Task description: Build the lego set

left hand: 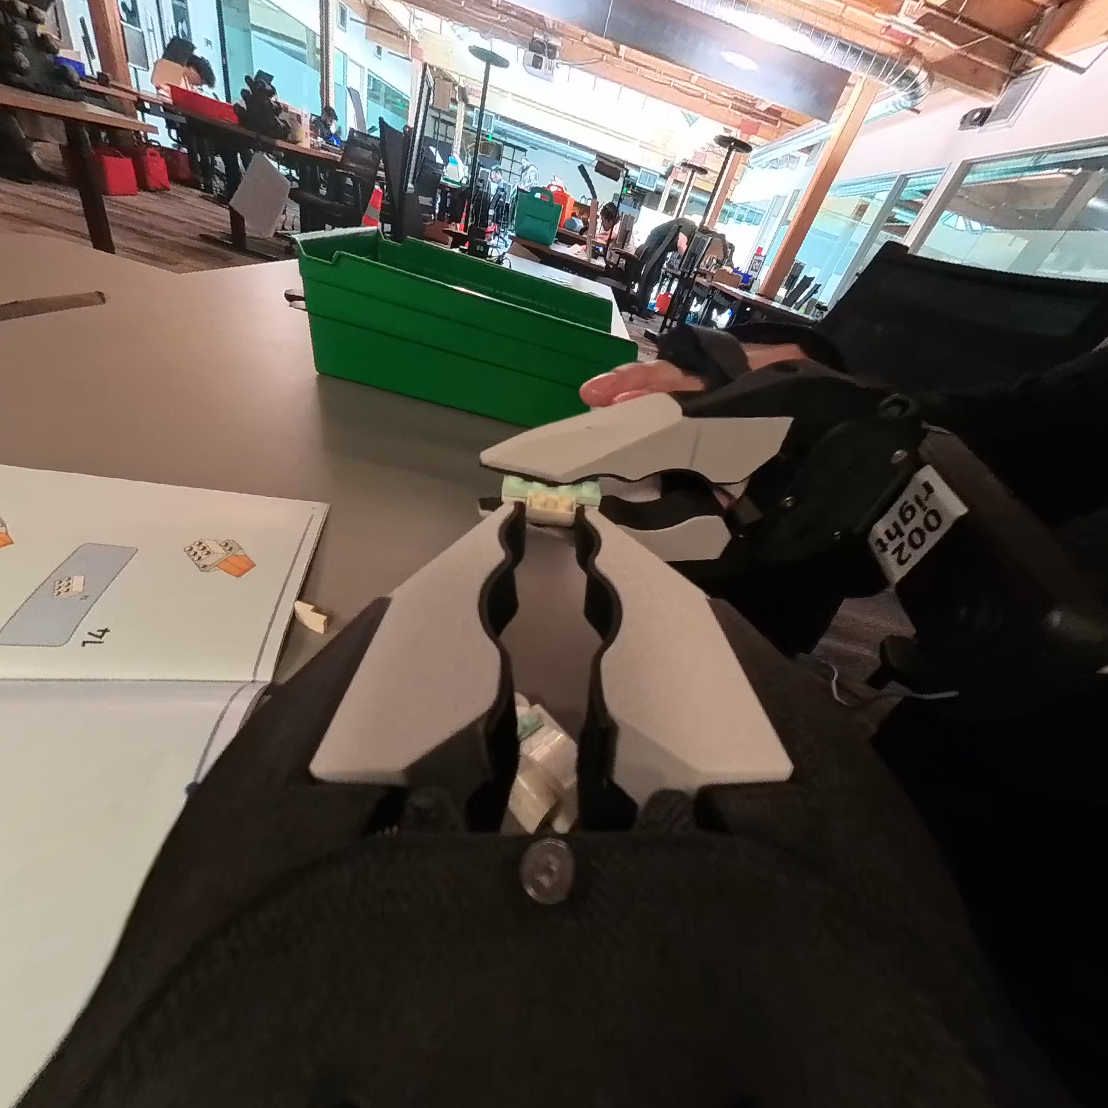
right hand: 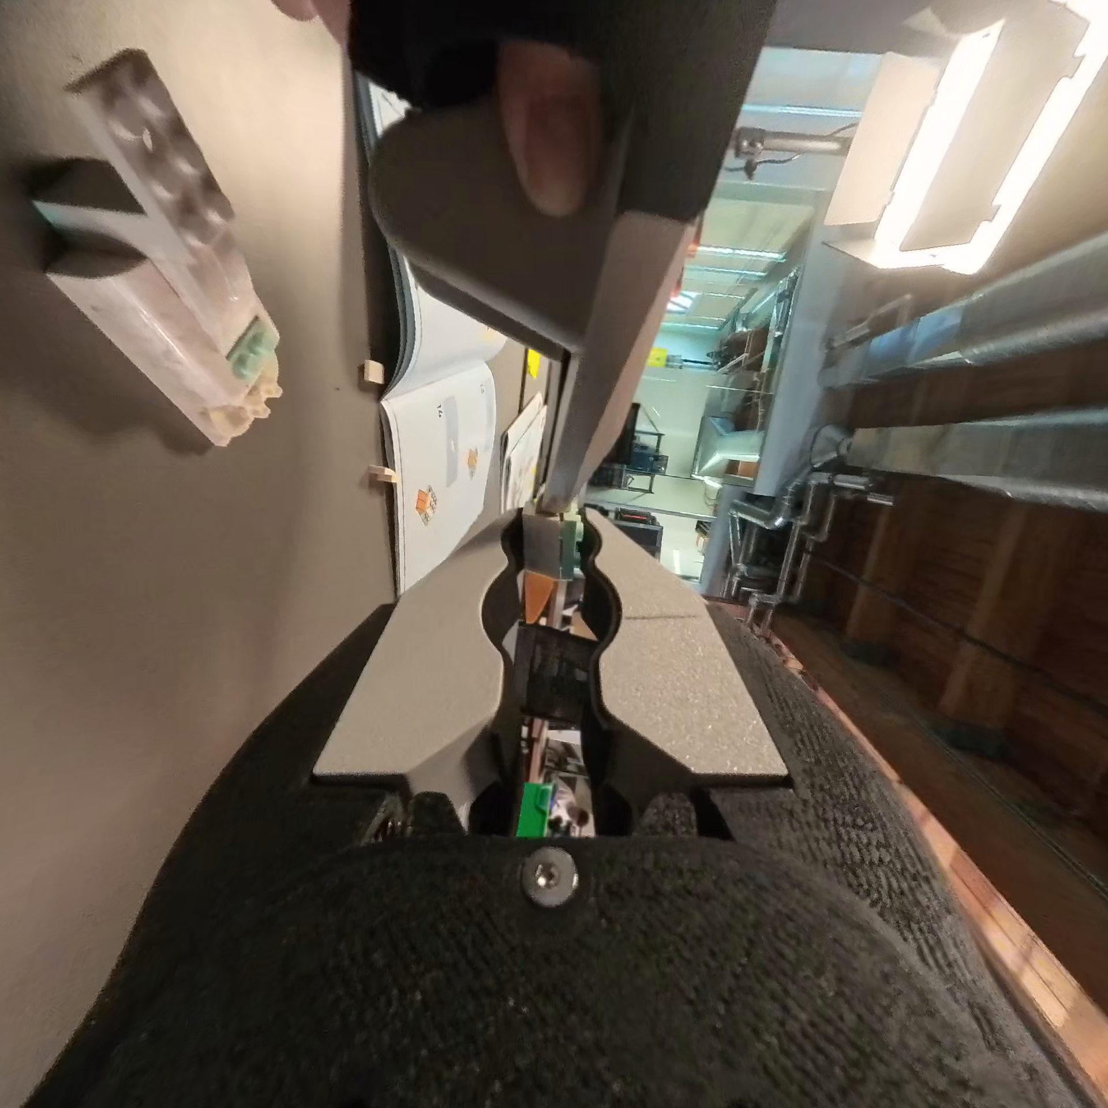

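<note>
Mid-join step: left gripper (left hand: 548,509) and right gripper (right hand: 554,527) both clenched on one small cream-and-mint brick cluster (left hand: 548,500) held above the table (left hand: 180,372), instruction booklet (left hand: 156,575) at 9 o'clock; next move likely needs squeeze-seating with aligned studs.

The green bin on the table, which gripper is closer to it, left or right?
Right. The right gripper sits just in front of the green bin, while the left gripper reaches toward it from farther back; both pinch the same small brick assembly.
</note>
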The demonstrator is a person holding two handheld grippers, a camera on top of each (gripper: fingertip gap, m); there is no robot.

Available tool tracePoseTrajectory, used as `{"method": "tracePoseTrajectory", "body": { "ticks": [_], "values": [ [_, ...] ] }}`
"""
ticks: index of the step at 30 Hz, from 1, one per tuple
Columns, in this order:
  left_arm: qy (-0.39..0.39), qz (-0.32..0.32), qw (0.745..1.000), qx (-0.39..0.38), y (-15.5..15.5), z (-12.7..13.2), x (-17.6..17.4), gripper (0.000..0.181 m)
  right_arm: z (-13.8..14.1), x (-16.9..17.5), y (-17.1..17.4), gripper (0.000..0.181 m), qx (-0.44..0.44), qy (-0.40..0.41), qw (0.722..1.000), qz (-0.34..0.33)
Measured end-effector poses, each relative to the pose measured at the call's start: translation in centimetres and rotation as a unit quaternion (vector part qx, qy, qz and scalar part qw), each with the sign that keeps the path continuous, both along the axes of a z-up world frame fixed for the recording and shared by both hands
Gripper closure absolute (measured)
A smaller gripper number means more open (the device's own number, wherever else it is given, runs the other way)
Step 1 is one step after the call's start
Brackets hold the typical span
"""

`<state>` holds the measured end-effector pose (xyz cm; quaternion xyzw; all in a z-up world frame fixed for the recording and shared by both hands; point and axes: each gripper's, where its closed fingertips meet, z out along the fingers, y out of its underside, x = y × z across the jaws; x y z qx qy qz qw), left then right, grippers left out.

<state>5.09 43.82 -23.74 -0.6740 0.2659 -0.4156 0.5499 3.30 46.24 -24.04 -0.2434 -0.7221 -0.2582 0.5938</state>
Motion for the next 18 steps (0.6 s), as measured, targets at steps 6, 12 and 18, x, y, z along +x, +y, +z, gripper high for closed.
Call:
{"method": "tracePoseTrajectory", "body": {
  "ticks": [6, 12, 18],
  "values": [
    [0.010, 0.010, 1.000, -0.002, 0.2, -0.3, 0.2, 0.166, -0.6, 0.2, 0.3, 0.168, -0.067, 0.025, 0.997, -0.008],
    [0.014, 0.030, 0.999, 0.025, 0.4, 0.3, -0.3, 0.162, -1.4, -0.3, -0.3, 0.167, -0.296, 0.092, 0.950, -0.014],
    [0.062, 0.026, 0.993, 0.101, -0.3, 0.7, -0.8, 0.163, -1.8, -0.3, -1.3, 0.167, -0.429, 0.108, 0.897, -0.004]
  ]
}}
